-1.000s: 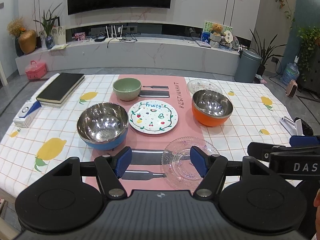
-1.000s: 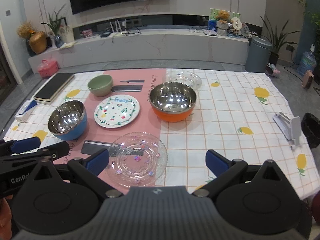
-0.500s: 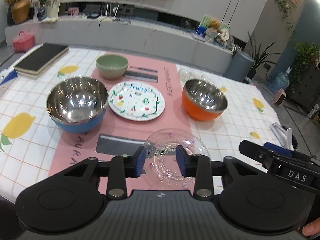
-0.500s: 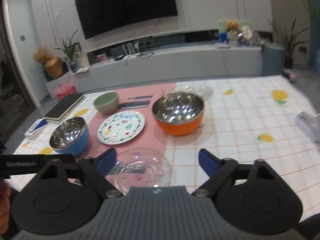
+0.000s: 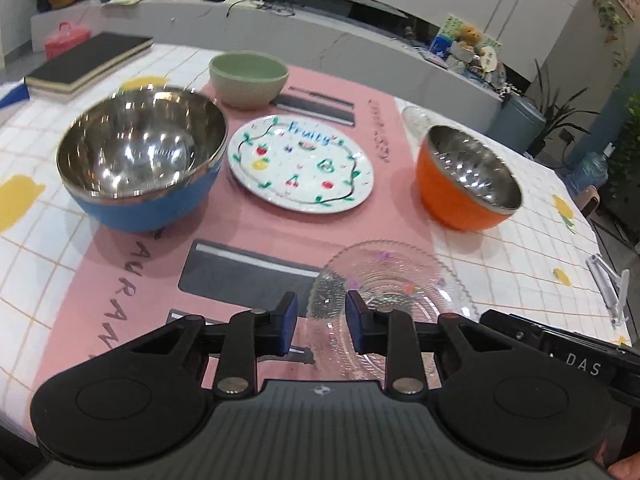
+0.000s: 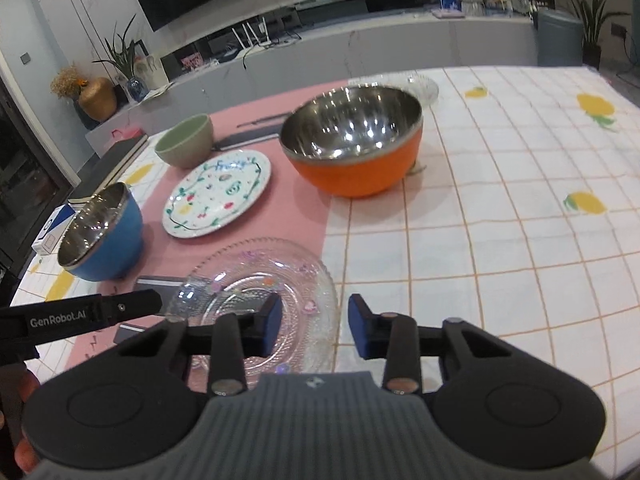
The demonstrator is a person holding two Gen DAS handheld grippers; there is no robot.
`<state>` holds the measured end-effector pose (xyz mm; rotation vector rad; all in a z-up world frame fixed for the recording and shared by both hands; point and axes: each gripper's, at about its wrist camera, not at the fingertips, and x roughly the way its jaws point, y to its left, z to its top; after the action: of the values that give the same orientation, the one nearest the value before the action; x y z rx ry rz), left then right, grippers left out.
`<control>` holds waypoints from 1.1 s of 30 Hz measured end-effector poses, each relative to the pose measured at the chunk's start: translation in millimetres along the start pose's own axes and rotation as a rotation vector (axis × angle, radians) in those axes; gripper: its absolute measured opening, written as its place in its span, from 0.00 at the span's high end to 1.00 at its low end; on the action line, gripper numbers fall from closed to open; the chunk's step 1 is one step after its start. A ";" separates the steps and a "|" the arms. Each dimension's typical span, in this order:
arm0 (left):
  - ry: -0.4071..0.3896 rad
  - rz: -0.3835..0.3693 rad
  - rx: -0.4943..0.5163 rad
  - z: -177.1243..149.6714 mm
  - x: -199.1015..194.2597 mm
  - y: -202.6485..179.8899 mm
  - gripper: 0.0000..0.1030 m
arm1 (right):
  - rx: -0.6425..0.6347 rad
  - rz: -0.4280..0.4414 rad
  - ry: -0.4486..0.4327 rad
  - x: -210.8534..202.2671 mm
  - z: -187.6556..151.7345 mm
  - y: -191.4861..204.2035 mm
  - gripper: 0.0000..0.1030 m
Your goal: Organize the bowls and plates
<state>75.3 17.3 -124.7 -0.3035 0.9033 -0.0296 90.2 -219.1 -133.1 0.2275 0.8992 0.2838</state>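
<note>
A clear glass plate [image 5: 394,280] lies at the near edge of the pink runner; it also shows in the right wrist view [image 6: 256,284]. My left gripper [image 5: 318,320] hangs over its near left rim, jaws narrowly open and empty. My right gripper [image 6: 314,322] hangs over its near right rim, jaws partly open and empty. Beyond stand a blue steel bowl [image 5: 140,156], a white "Fruity" plate [image 5: 300,164], an orange steel bowl [image 5: 468,178], a green bowl [image 5: 248,74] and a second glass plate [image 6: 412,84] behind the orange bowl.
A black book [image 5: 88,60] lies at the far left of the lemon-print tablecloth [image 6: 520,220]. A white clip-like object [image 5: 608,288] sits at the right edge. A small blue-white box [image 6: 54,228] lies at the left edge.
Both grippers have moved lower and closer to the near glass plate. The jaws of both have narrowed, the right one greatly. Nothing on the table has moved.
</note>
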 end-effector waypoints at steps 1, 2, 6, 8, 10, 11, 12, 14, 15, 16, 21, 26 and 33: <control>0.006 -0.001 -0.009 -0.7 2.1 2.5 0.68 | 0.004 0.003 0.007 3.3 0.2 -1.8 0.73; 0.011 -0.004 -0.016 -1.3 4.5 4.6 0.68 | 0.008 0.006 0.013 6.1 0.4 -3.5 0.73; 0.024 -0.008 -0.037 -5.1 12.4 10.1 0.68 | 0.018 0.010 0.032 15.7 -0.4 -8.9 0.73; 0.035 -0.013 -0.049 -6.5 16.7 11.3 0.68 | 0.035 0.014 0.046 19.1 -1.3 -11.8 0.73; 0.035 -0.024 -0.047 -8.0 18.2 11.8 0.68 | 0.054 0.021 0.059 22.7 -2.2 -15.1 0.73; 0.030 -0.023 -0.040 -7.8 19.5 10.5 0.68 | 0.061 0.022 0.066 24.2 -2.8 -16.1 0.73; 0.028 -0.024 -0.033 -7.8 20.0 9.6 0.68 | 0.066 0.025 0.070 25.3 -3.5 -16.7 0.73; 0.026 -0.023 -0.030 -7.3 21.9 8.2 0.71 | 0.067 0.032 0.066 25.8 -4.1 -17.1 0.74; 0.028 -0.022 -0.026 -7.0 22.6 7.5 0.74 | 0.067 0.035 0.067 26.1 -3.9 -16.9 0.75; 0.027 -0.028 -0.021 -7.0 22.6 7.2 0.79 | 0.069 0.039 0.067 26.7 -3.8 -17.0 0.77; 0.027 -0.033 -0.010 -7.0 23.3 3.9 0.84 | 0.089 0.048 0.068 27.7 -5.1 -18.4 0.89; 0.029 -0.035 -0.022 -5.4 22.2 4.9 0.86 | 0.083 0.037 0.063 26.8 -5.0 -16.5 0.90; 0.007 -0.021 -0.021 2.2 -0.5 8.7 0.88 | 0.086 0.050 0.062 17.3 -3.0 -7.7 0.91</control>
<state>75.8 26.2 -125.4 -0.3326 0.9084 -0.0403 99.1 -220.2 -150.0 0.3227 0.9688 0.3005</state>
